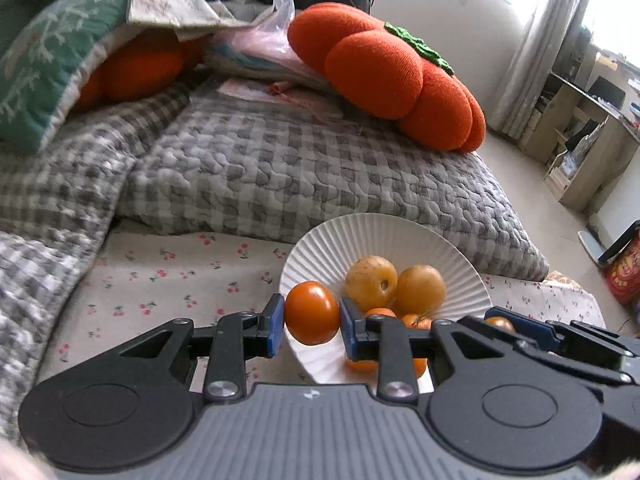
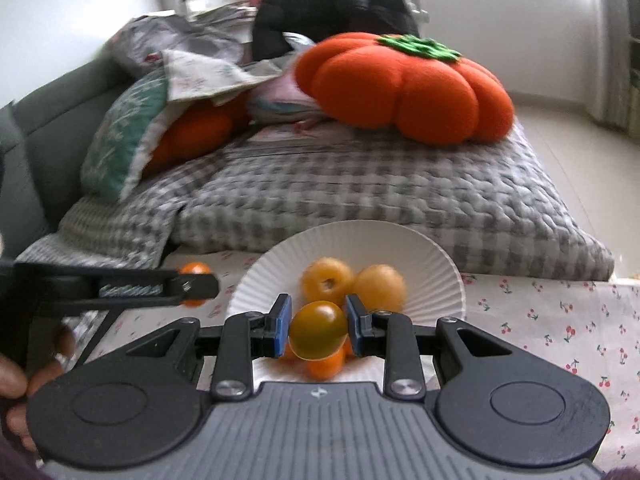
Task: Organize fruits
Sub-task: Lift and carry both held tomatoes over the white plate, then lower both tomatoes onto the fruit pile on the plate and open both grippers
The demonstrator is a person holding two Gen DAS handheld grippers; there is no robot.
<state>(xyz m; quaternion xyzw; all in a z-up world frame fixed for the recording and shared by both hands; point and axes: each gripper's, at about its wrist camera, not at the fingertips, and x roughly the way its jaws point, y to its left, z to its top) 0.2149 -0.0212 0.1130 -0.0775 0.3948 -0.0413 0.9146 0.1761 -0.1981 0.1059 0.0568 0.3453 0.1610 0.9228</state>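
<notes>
Two tomatoes pinched, both poised over the ribbed white plate.

Clamped between the blue pads of the left gripper: an orange tomato, at the plate's near-left rim. Clamped in the right gripper: a yellow-green tomato, above small orange fruits. Only in the right view: the left gripper side-on, plus a hand. Only in the left: a desk.
</notes>
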